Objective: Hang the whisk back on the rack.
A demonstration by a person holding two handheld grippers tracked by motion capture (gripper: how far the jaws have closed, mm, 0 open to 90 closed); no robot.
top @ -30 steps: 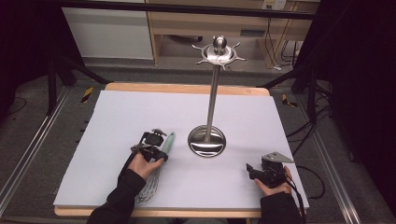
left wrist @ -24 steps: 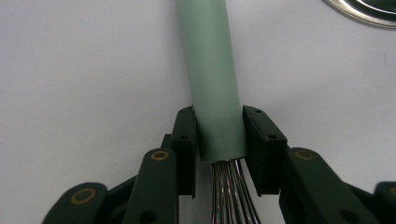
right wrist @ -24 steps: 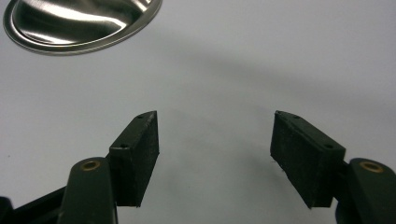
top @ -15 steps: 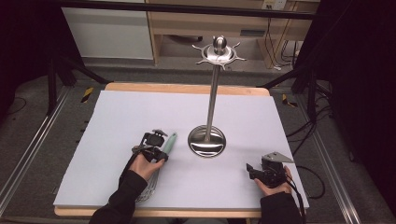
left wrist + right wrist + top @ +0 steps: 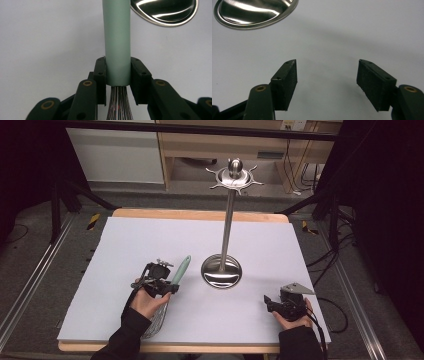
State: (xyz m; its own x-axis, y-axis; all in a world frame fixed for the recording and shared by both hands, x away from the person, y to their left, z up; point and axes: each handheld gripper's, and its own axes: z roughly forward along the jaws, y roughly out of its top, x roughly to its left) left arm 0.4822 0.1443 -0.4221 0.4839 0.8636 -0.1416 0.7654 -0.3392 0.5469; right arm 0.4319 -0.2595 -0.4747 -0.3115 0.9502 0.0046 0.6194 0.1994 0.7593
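— Worktop [image 5: 125, 245]: white sheet, steel stand [image 5: 221, 270] at centre frame?
— Yes. Left hand-held gripper [image 5: 117, 75] clamped the whisk [image 5: 117, 37] handle, lower left. Right hand-held gripper [image 5: 327, 82] spread wide, empty, lower right.

- Left gripper [image 5: 172, 285]: I have drawn it slightly nearer since a second ago; its jaws now press the whisk handle [image 5: 181, 268] close to the wire end.
- Whisk handle: more green length now shows beyond the jaws, and its tip reaches farther and to the right, towards the stand base [image 5: 221, 271].
- Whisk wires [image 5: 156, 319]: shifted slightly under my left hand [image 5: 147, 302].
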